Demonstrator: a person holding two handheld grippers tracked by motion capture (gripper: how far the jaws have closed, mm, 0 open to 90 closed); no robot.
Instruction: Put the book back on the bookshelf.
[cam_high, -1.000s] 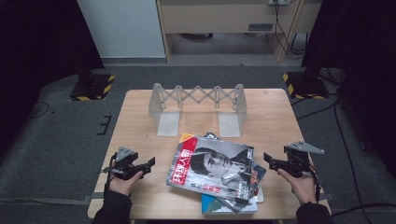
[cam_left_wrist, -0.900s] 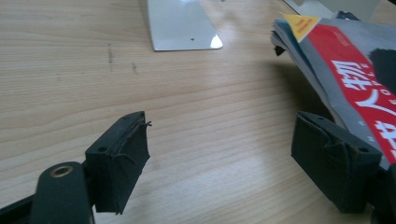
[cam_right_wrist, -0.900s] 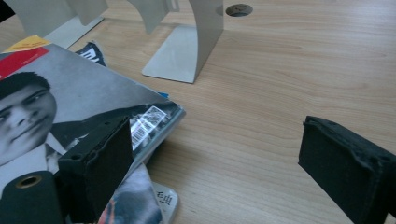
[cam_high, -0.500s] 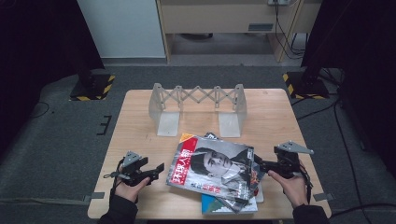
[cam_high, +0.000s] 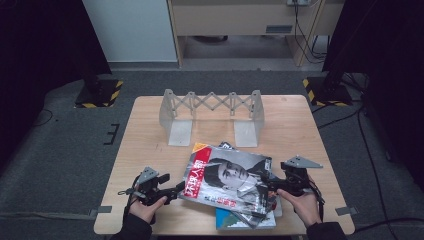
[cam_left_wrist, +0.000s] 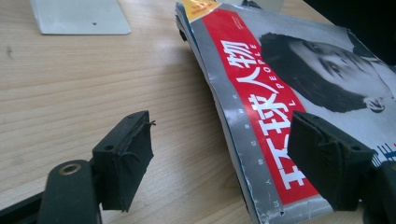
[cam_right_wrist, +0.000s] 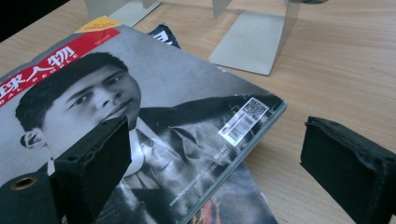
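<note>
Claws (cam_high: 176, 191) (cam_high: 267, 184) flanking magazine (cam_high: 227, 179) edges

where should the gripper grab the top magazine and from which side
Probably the top magazine by its two opposite edges, coming in level from the sides. The left gripper, jaws open and just closing a little, straddles the red-banded spine edge; the right gripper, open, faces the barcode edge. The magazine lies flat on a stack, so only its thin overhanging edges offer a bite; one jaw would slip under, one over.

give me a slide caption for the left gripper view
Left gripper open, straddling the red spine edge of the top magazine on the wooden table.
</note>
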